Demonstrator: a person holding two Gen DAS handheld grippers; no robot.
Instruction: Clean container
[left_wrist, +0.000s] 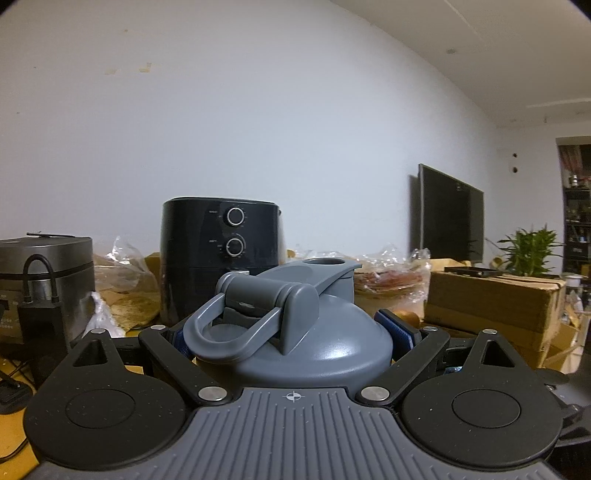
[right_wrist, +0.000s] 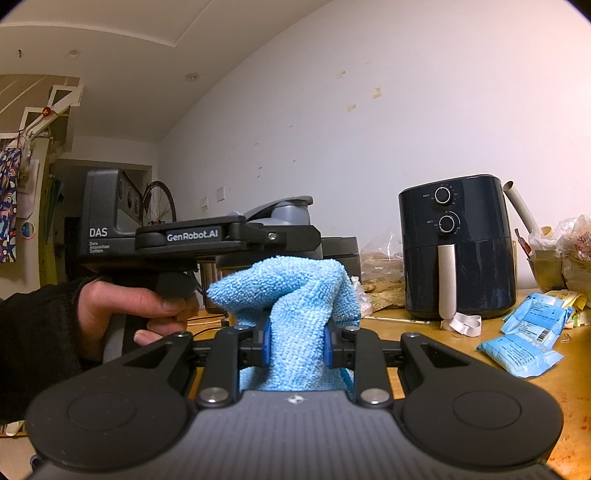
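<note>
My left gripper (left_wrist: 291, 332) is shut on a grey container (left_wrist: 317, 343); its blue pads (left_wrist: 399, 328) press on both sides just below the domed lid. The lid has a loop handle and a flip cap. In the right wrist view the container's lid top (right_wrist: 284, 210) shows above the left gripper (right_wrist: 295, 236), which a hand (right_wrist: 125, 310) in a dark sleeve holds. My right gripper (right_wrist: 295, 343) is shut on a bunched light-blue microfibre cloth (right_wrist: 295, 291). The cloth sticks out forward, close to the left gripper. The container's body is hidden.
A black air fryer (right_wrist: 458, 243) stands on the wooden table (right_wrist: 476, 332) against the wall. Blue packets (right_wrist: 524, 336) lie at the right. A rice cooker (left_wrist: 44, 273), plastic bags, a cardboard box (left_wrist: 491, 306) and a dark screen (left_wrist: 450, 218) line the back.
</note>
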